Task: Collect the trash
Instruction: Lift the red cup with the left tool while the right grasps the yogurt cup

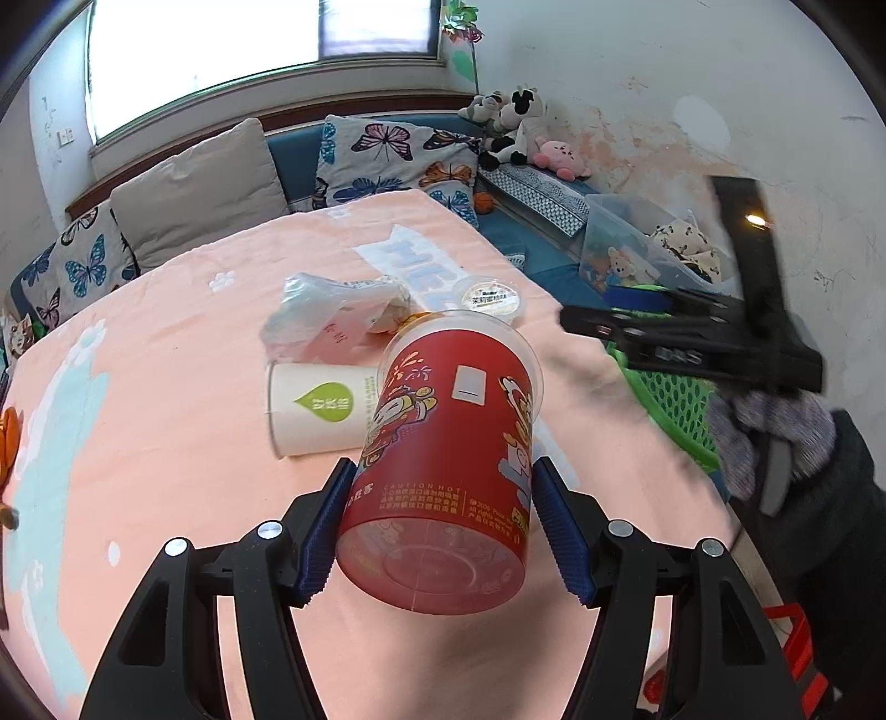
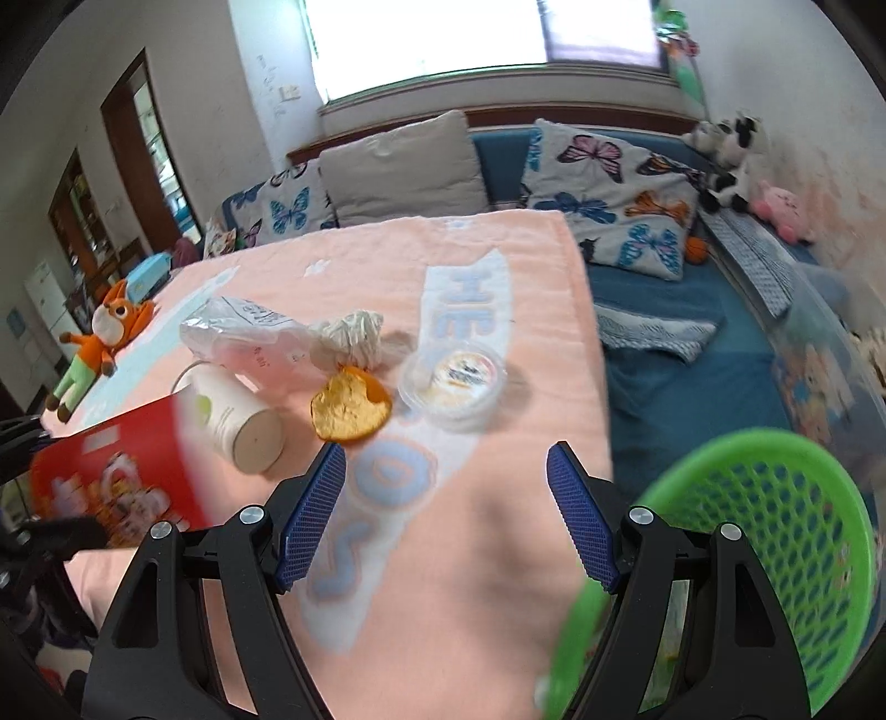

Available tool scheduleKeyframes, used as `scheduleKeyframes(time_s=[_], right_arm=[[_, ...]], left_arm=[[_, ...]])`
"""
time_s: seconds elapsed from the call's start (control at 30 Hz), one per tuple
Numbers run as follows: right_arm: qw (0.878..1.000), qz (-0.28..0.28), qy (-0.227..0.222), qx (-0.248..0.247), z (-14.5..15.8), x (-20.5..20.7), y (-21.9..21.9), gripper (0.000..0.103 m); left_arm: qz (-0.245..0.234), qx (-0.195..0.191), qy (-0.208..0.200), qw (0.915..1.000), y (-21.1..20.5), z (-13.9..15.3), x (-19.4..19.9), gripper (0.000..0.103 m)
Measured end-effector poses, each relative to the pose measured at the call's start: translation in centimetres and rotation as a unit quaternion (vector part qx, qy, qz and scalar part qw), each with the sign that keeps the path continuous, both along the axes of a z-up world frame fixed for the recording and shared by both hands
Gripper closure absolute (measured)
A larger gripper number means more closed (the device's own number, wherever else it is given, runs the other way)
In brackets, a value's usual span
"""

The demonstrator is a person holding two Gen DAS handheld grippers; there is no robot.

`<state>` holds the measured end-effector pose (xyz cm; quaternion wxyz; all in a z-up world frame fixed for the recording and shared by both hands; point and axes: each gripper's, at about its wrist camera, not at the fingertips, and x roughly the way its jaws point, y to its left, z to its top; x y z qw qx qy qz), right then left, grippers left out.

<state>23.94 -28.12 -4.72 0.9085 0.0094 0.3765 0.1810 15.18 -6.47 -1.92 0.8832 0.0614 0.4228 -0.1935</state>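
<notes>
Colours on the worktop
A red cartoon-printed cup (image 1: 443,459), a white cup (image 1: 318,407) with a green leaf, a green mesh basket (image 2: 775,531), and a peach cloth (image 2: 498,498) are showing.

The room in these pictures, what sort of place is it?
Most likely a home living room or bedroom: butterfly cushions along a blue daybed under a window, and plush toys in the corner.

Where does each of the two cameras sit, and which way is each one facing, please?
Left wrist: on the left gripper, looking along its fingers at the clamped red cup; the right gripper and gloved hand show.
Right wrist: on the open right gripper, facing the pink blanket beside the green basket.
Shared: red cup, white cup, sealed tub, basket.
</notes>
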Motion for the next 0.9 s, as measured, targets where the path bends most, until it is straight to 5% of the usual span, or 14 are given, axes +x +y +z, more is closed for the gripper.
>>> scheduleKeyframes(time_s=[0.9], right_arm=[[0.998, 0.005, 0.038, -0.051, -4.8, 7.9, 3.2, 0.033]], left_arm=[[-0.024, 0.026, 0.057, 0.9977, 1.5, -2.5, -1.3, 0.04]])
